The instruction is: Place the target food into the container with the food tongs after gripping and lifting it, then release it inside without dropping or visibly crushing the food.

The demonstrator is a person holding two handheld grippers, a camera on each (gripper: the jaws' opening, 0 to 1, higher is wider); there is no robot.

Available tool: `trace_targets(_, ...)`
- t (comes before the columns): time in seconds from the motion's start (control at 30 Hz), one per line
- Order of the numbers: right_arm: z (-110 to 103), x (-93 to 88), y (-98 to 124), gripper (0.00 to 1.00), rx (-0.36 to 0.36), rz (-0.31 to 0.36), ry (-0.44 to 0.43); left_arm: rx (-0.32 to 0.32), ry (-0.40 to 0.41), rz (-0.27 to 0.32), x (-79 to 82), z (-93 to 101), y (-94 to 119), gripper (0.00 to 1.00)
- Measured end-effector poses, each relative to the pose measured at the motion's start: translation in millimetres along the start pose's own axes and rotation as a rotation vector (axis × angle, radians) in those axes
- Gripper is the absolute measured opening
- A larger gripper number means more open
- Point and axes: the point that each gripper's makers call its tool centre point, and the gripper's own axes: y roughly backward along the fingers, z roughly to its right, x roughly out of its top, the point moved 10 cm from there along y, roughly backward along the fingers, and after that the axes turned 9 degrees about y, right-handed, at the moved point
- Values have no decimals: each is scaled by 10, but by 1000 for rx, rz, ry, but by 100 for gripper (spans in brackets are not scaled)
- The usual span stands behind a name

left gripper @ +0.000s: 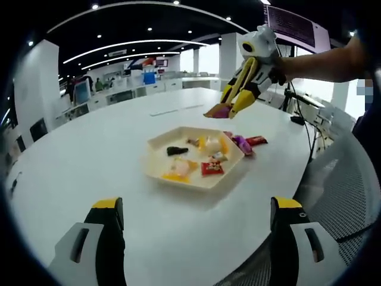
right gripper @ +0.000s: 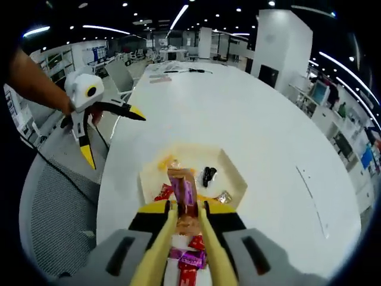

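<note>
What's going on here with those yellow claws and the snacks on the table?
A person holds a claw in each hand over a white table. The right claw grips a purple-wrapped candy with yellow tongs, lifted above a shallow tray that already holds several wrapped sweets. A couple more candies lie on the table beside the tray. The left claw is open and carries nothing, hanging off to the side.

Glossy foil-like wrappers on the sweets [left gripper: 212, 168] (smooth matt cream tray [left gripper: 156, 143]) over a satin white table [left gripper: 89, 161].

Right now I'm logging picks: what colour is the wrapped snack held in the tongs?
Purple wrapper on the snack, clearest in the right gripper view.
</note>
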Motion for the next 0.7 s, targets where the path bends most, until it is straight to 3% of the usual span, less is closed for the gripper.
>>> trace_targets(0.4,64,243,-297,22,31,14,22,17,5,5,7,-13,12,99)
trace_targets(0.7,75,171,-369,27,42,28,42,8,-2,-10,-2,9,1,99)
